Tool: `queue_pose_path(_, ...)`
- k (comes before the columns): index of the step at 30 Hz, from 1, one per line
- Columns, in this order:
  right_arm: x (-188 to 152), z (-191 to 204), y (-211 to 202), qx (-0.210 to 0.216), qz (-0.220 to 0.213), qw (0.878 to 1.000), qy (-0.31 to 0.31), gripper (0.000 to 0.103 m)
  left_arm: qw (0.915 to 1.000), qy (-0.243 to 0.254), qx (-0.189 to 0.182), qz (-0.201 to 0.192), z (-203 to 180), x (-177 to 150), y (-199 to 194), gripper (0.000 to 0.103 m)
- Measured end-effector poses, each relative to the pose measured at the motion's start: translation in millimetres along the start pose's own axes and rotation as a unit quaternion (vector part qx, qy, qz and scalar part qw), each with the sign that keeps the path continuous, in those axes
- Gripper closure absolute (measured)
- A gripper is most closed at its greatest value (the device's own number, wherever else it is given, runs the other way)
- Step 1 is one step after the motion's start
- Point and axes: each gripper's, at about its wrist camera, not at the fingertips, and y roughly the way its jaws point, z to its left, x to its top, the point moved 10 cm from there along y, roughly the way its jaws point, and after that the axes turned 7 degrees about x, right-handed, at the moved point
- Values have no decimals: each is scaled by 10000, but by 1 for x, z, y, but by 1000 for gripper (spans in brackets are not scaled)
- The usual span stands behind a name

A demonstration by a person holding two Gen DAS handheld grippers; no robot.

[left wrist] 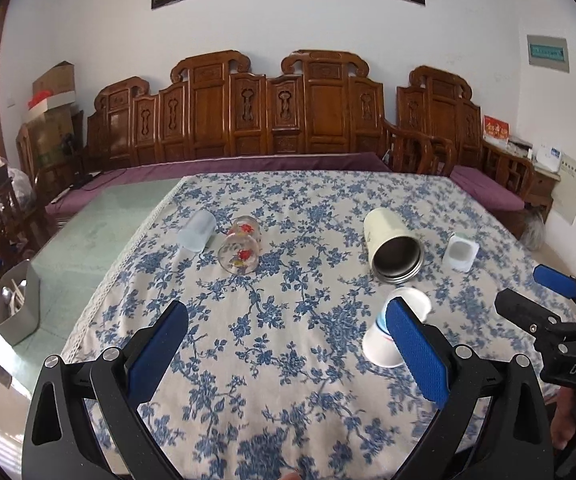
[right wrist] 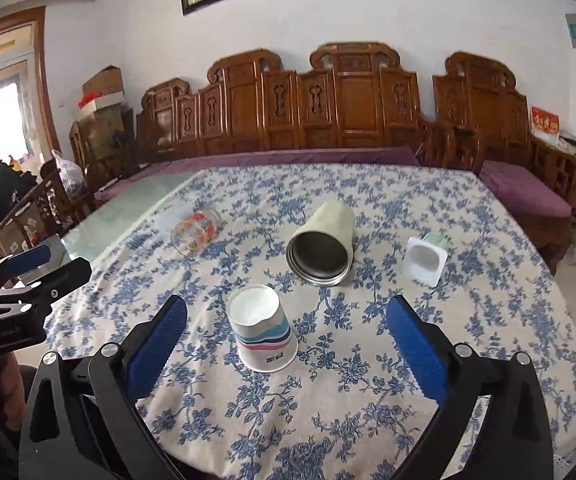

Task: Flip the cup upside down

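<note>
A striped paper cup [right wrist: 263, 330] stands upside down on the floral tablecloth [right wrist: 328, 400], between and just beyond my right gripper's [right wrist: 286, 344] open fingers. It also shows in the left wrist view [left wrist: 384, 336], partly behind my left gripper's right finger [left wrist: 416, 356]. My left gripper [left wrist: 288, 352] is open and empty over the cloth. The right gripper shows at the right edge of the left wrist view [left wrist: 544, 308]. The left gripper shows at the left edge of the right wrist view [right wrist: 28, 276].
A metal tumbler [right wrist: 322, 246] lies on its side behind the paper cup. A white plastic cup [right wrist: 426, 258] lies to its right. A painted glass [right wrist: 196, 232] and a frosted cup [left wrist: 197, 230] lie at the left. A grey tray [left wrist: 18, 304] sits at the table's left edge.
</note>
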Motion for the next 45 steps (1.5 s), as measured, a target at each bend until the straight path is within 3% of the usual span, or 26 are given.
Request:
queue_pose_path(16,4,33,-101,-98,-591,9982,-91,3,9985,23,-101,-542,2,8,-106,8)
queue_pose_path(27,1,38,-110,-88,-623,9980,-90,3,9978,-174,-88,-636,11,1,-121,8)
queue_pose_path(45,1,37,-111,-97,-630,9980,-45,3,9975,-85,-24,-698,8,1,-124,8)
